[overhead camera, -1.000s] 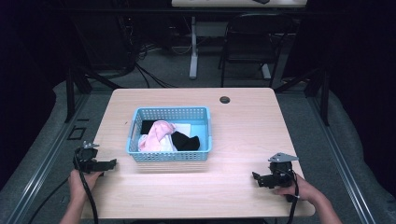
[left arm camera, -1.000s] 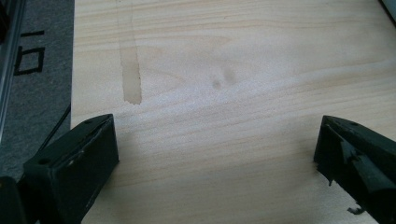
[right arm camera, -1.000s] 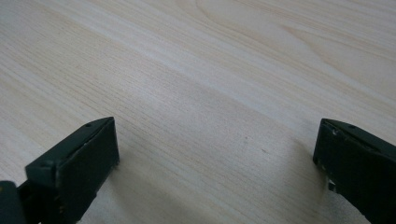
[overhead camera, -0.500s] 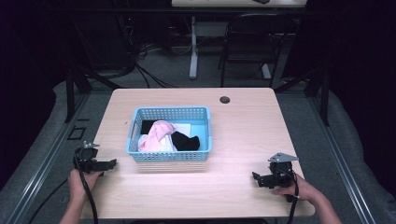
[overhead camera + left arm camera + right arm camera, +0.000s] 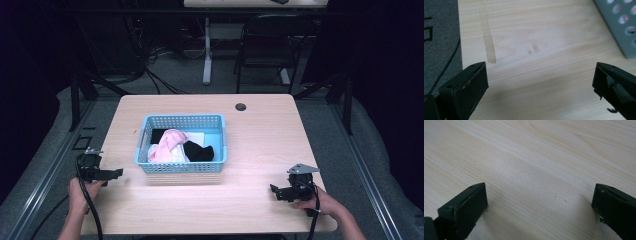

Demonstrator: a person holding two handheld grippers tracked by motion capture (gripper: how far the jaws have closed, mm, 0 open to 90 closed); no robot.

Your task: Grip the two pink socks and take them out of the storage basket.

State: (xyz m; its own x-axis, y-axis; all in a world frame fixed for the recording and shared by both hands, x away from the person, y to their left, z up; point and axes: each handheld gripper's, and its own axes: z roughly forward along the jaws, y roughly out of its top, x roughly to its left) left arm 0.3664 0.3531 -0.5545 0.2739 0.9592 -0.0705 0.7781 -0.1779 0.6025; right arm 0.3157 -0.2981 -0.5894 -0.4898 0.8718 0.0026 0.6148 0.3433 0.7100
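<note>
Between the two grippers and a little farther from the person, the wooden table (image 5: 260, 130) carries a light blue basket (image 5: 181, 167) with pierced walls, nearer to the left gripper (image 5: 116, 173) than to the right gripper (image 5: 272, 190). Inside the basket lie clothes: a pink garment (image 5: 167, 145) draped toward its left half, a black one (image 5: 199, 151) just to the right of it, and some white cloth (image 5: 200, 137) beneath them. The left gripper rests low at the table's left edge, pointing toward the basket's near left corner and stopping short of it; in the left gripper view its jaws stand wide apart over bare wood with nothing between them, and a corner of the basket wall (image 5: 621, 27) lies ahead and to the right of the jaws. A pale streak (image 5: 487, 37) marks the wood ahead of that gripper's left jaw. Well apart from the basket, the right gripper sits near the table's front right, its jaws likewise spread wide over bare wood and gripping nothing. A small dark round hole (image 5: 240, 106) lies beyond the basket, far from both grippers.
</note>
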